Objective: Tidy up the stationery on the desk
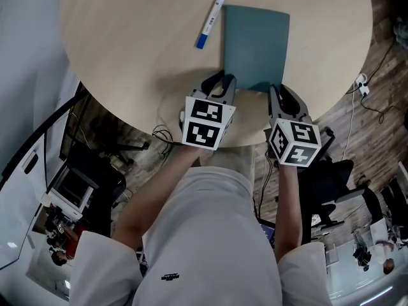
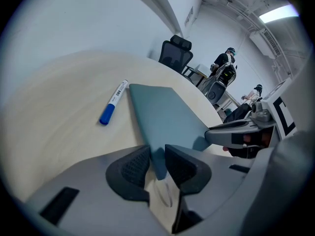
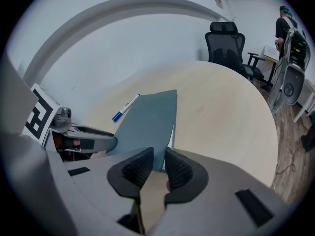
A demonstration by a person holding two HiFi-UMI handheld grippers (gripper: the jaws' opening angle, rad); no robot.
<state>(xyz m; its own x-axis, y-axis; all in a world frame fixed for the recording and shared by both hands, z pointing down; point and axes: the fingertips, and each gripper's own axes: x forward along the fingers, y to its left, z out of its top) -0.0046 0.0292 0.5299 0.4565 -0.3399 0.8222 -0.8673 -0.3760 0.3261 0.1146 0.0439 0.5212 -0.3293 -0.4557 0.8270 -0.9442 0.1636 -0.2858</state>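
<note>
A teal notebook point(image 1: 256, 43) lies on the round wooden table point(image 1: 127, 43), with its near edge towards me. My left gripper point(image 1: 221, 81) is shut on the notebook's near left corner point(image 2: 162, 112). My right gripper point(image 1: 278, 94) is shut on the near right corner point(image 3: 147, 117), where the white page edges show. A blue-capped white marker point(image 1: 210, 22) lies loose just left of the notebook, and it also shows in the left gripper view point(image 2: 113, 102) and the right gripper view point(image 3: 125, 107). Each gripper view shows the other gripper's jaw at the notebook's edge.
The table's near edge runs just under both grippers. A black office chair point(image 3: 229, 45) stands beyond the far side of the table. A person point(image 2: 226, 63) stands further back. Cables and a power strip point(image 1: 361, 88) lie on the floor at right.
</note>
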